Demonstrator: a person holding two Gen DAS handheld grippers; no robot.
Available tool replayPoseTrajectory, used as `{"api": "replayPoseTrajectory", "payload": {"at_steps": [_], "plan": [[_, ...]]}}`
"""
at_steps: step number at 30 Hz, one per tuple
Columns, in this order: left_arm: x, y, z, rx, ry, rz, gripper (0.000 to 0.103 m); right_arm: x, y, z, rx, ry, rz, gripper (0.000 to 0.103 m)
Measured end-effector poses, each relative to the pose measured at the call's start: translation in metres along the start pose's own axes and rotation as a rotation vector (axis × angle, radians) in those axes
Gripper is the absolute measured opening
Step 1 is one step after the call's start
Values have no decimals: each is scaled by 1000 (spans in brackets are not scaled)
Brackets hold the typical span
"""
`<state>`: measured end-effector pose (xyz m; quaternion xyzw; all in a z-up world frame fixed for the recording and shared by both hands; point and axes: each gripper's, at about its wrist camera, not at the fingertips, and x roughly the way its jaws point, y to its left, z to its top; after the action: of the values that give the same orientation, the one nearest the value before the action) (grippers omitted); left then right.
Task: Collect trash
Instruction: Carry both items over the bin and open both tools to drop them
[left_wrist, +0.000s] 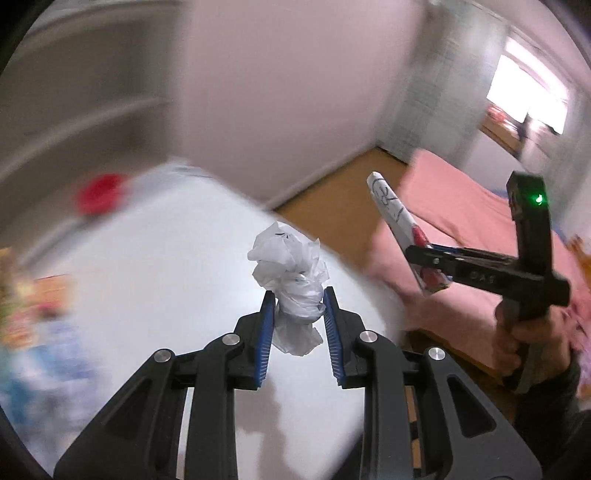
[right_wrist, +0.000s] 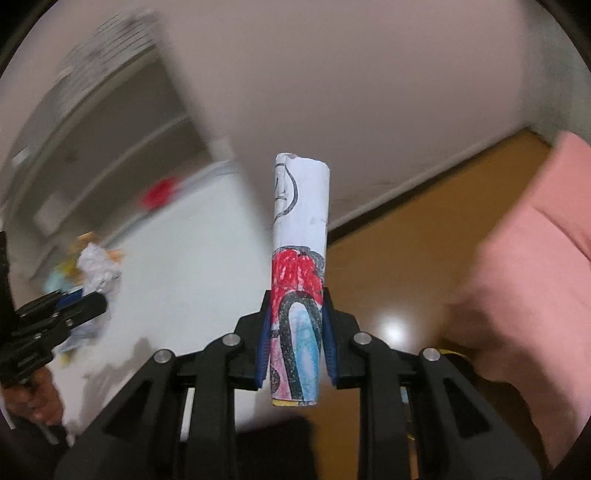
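left gripper (left_wrist: 299, 302): jaws closed part-way, blue pads (left_wrist: 266, 332) clamped on crumpled white plastic wad (left_wrist: 291, 273); wad sticks out forward past fingertips, held in air above white table (left_wrist: 147, 277). right gripper (right_wrist: 295, 314): jaws narrowed, pinching rolled paper (right_wrist: 299, 258) with red, black, blue crayon marks; roll stands upright between pads, top end well past fingertips, bottom end below them. right gripper sits right of left gripper, apart. pink bedding (right_wrist: 535, 258) right of right gripper, wood floor (right_wrist: 406, 251) ahead. blurred red object (left_wrist: 98, 194) far left on table.
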<state>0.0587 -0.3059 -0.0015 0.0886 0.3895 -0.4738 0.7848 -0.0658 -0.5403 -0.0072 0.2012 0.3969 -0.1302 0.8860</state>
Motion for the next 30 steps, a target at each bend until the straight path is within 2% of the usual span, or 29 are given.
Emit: {"api": "replayPoseTrajectory", "payload": {"at_steps": [4, 6, 8, 11, 16, 23, 24, 27, 30], "plan": [[64, -86, 1, 131, 42, -142, 26, -9, -97, -41, 143, 20, -126, 24], [95, -124, -7, 204, 72, -175, 26, -3, -135, -63, 214, 59, -159, 24], [118, -146, -14, 241, 100, -207, 26, 9, -169, -90, 271, 120, -191, 24], [168, -180, -33, 289, 176, -250, 26, 30, -199, -121, 336, 204, -189, 24], [228, -198, -58, 303, 299, -246, 26, 64, -240, -163, 422, 314, -169, 24], [274, -198, -72, 290, 388, -211, 26, 88, -260, -180, 467, 353, -124, 25], [280, -201, -74, 286, 395, -212, 26, 89, -263, -181, 472, 353, -118, 30], [294, -196, -80, 270, 424, -210, 26, 96, -269, -180, 488, 346, -117, 62], [304, -197, -82, 268, 449, -207, 26, 92, -274, -178, 492, 329, -120, 63]]}}
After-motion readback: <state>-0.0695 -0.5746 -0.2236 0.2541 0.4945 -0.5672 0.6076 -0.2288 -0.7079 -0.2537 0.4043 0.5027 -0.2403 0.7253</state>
